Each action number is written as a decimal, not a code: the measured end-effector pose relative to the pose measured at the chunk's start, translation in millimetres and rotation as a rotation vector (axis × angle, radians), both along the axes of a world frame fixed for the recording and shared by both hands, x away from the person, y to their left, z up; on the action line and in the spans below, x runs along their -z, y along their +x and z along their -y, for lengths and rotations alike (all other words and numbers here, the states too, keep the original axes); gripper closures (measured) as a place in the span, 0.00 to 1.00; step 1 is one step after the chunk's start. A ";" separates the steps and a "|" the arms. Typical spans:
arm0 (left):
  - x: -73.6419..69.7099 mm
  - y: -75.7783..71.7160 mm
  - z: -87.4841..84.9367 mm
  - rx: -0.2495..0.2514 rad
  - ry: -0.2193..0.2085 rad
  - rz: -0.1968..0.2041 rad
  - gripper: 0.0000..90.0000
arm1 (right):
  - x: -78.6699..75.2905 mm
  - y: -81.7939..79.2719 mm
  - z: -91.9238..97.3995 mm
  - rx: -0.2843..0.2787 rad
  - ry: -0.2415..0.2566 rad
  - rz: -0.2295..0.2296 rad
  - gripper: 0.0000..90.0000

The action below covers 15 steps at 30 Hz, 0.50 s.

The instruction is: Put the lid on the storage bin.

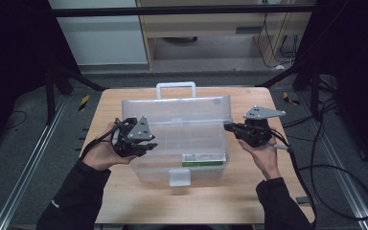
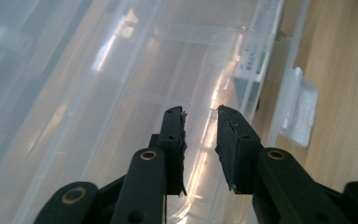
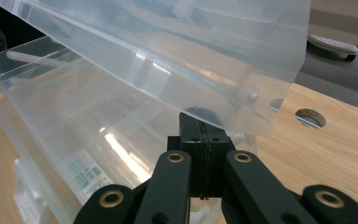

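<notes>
The clear plastic box [image 1: 182, 143] stood at the middle of the worktop [image 1: 249, 191], lid [image 1: 177, 109] raised toward the far edge. The left tongs [image 2: 200, 116] were apart, empty, above the box interior. The right tongs [image 3: 200, 116] were pressed together at the lid's corner.

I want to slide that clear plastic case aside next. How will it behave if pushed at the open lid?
The clear plastic case looks thin-walled and nearly empty, so it is probably light and would skid easily on the smooth wooden table. Its raised lid would likely flex or swing on its hinge rather than carry the push. Pushing low on the base seems safer.
</notes>
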<state>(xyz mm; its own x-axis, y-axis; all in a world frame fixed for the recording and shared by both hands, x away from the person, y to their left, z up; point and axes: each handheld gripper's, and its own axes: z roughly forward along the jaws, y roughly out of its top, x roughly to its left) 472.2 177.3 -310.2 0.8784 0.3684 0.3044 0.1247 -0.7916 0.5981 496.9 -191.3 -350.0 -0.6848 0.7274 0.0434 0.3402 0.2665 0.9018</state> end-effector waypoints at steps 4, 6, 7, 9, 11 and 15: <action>6.3 -0.7 -11.6 -0.070 -0.075 0.010 0.88 | 0.5 -0.9 -0.5 0.002 -0.006 0.003 1.00; 9.8 -1.4 -17.0 -0.101 -0.114 0.015 0.92 | 0.4 -1.3 -0.7 0.002 -0.010 0.003 1.00; 11.5 -1.8 -19.5 -0.117 -0.131 0.018 0.94 | 0.5 -1.3 -0.6 0.000 -0.012 0.002 1.00; 13.9 -2.4 -24.6 -0.144 -0.160 0.027 0.97 | 0.5 -1.6 -0.8 -0.001 -0.017 0.004 1.00; 16.2 -3.6 -29.0 -0.166 -0.191 0.032 0.98 | 0.7 -2.0 -0.8 -0.002 -0.020 0.003 1.00; 19.3 -4.9 -34.8 -0.215 -0.218 0.041 0.99 | 0.9 -2.5 -1.0 -0.003 -0.026 0.002 1.00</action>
